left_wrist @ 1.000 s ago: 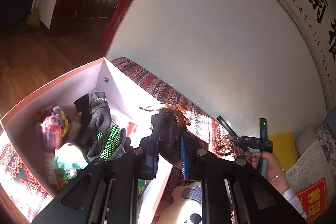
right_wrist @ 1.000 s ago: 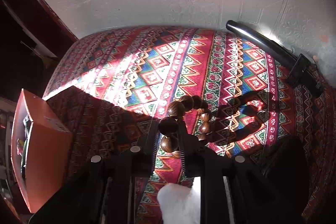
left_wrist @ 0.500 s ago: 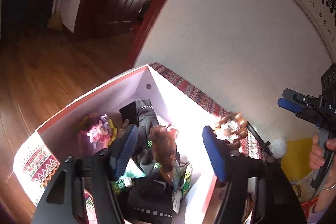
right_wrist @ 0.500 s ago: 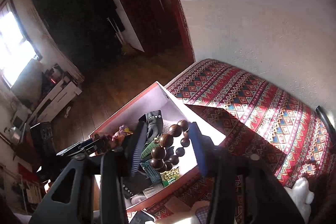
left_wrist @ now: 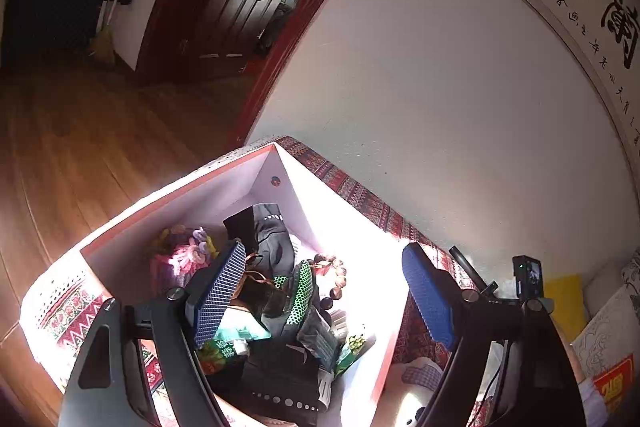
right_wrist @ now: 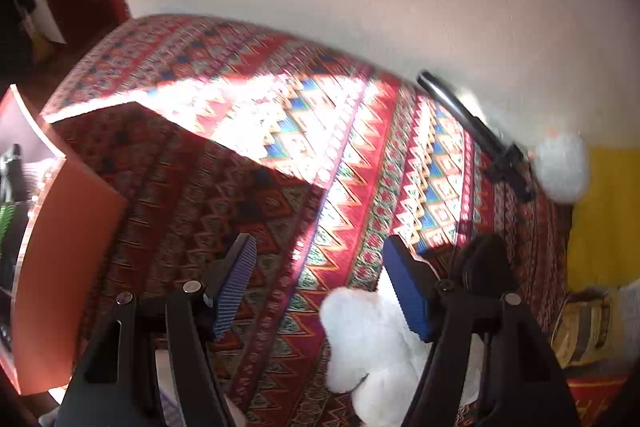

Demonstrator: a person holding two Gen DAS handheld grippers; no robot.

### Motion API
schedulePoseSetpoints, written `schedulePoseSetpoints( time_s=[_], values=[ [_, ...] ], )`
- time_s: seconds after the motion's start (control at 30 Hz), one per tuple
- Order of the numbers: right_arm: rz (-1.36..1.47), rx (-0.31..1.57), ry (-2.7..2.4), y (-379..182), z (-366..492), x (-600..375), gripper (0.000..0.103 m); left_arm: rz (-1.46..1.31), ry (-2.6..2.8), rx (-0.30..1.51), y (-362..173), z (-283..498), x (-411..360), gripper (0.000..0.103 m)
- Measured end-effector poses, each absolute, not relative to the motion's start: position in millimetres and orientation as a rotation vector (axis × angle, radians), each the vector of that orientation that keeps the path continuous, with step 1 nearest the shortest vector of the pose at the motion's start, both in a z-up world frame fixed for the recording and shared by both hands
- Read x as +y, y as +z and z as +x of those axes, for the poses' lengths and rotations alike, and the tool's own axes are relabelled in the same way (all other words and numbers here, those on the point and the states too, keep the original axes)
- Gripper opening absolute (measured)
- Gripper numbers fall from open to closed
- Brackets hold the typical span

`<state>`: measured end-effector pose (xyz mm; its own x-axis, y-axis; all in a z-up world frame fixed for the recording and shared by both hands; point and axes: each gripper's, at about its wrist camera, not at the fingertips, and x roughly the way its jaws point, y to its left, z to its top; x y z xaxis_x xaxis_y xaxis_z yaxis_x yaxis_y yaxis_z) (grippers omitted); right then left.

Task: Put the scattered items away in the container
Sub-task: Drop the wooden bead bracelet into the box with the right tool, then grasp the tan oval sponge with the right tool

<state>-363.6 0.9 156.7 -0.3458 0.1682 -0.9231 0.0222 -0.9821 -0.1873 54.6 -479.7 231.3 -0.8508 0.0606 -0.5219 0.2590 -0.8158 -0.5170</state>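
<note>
Both grippers standing wide and empty; collected items lying in the box.

The left gripper (left_wrist: 324, 291) is hovering over the pink-walled box (left_wrist: 332, 195), its blue-padded jaws spread wide with nothing between them. Inside the box, a bead bracelet (left_wrist: 334, 277) is resting at 12 o'clock of the pile, just beside a black glove (left_wrist: 272, 239); a pink crocheted piece (left_wrist: 180, 259) is lying at 10 o'clock, snack packets (left_wrist: 320, 339) at 6 o'clock. The right gripper (right_wrist: 320, 287) is pointing over the patterned red cloth (right_wrist: 280, 131), jaws likewise wide and empty. A white plush toy (right_wrist: 360, 339) is lying at 5 o'clock under its right finger; the box's outer wall (right_wrist: 68, 259) is showing at 9 o'clock.
</note>
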Motion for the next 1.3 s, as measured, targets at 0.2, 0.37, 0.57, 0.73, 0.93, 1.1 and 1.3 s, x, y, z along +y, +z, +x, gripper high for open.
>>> schedulePoseSetpoints(
  time_s=[0.2,0.37,0.57,0.73,0.93,1.1,1.3],
  values=[
    [-1.776,0.152,2.404,97,-292,117,0.084,0.89,-2.878,0.781,237,35,-425,0.08],
    [-1.724,0.345,2.495,118,-158,157,0.084,1.015,-2.987,0.605,232,20,-353,0.08],
    [-1.661,0.632,2.51,113,-66,194,0.086,1.275,-3.032,0.335,198,8,-259,0.08],
    [-1.392,1.08,2.625,138,-65,225,0.086,1.466,-2.964,0.057,156,1,-199,0.08],
    [-1.232,0.993,2.561,137,-141,245,0.086,1.559,-2.955,0.004,137,-10,-161,0.08],
    [-1.416,-0.267,2.525,118,-248,173,0.094,1.582,-2.939,-0.012,131,-24,-145,0.08],
    [-1.484,-0.015,2.424,101,-294,234,0.087,1.616,-2.91,-0.012,121,-37,-136,0.08]
  ],
)
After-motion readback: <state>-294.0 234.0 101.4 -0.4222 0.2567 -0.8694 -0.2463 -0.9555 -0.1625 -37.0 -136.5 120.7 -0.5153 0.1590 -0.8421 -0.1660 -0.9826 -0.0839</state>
